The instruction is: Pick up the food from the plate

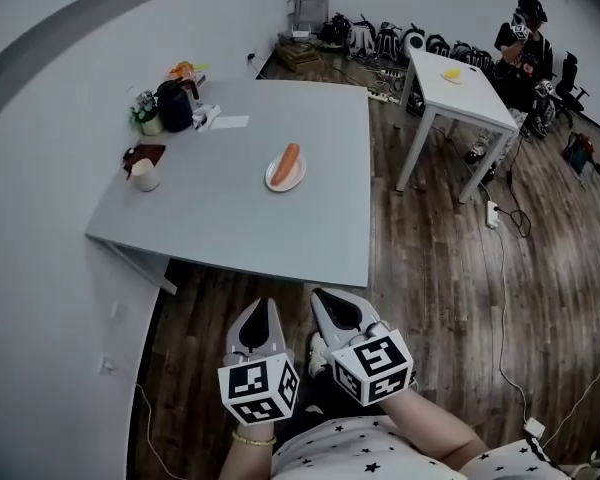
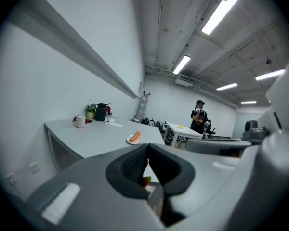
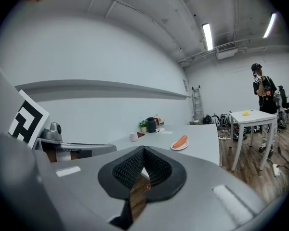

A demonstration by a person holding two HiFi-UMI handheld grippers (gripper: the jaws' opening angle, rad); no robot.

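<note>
Black flask, perhaps, well behind plate

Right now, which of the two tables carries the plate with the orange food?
The large grey table at the left: the white plate with the orange food lies on it. The small white table to its right holds a yellow item instead.

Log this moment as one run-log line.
stage: pre-approach | left gripper: shut, empty | right gripper: shut, empty | food: on plate, untouched | position: both over floor, short of table
</note>
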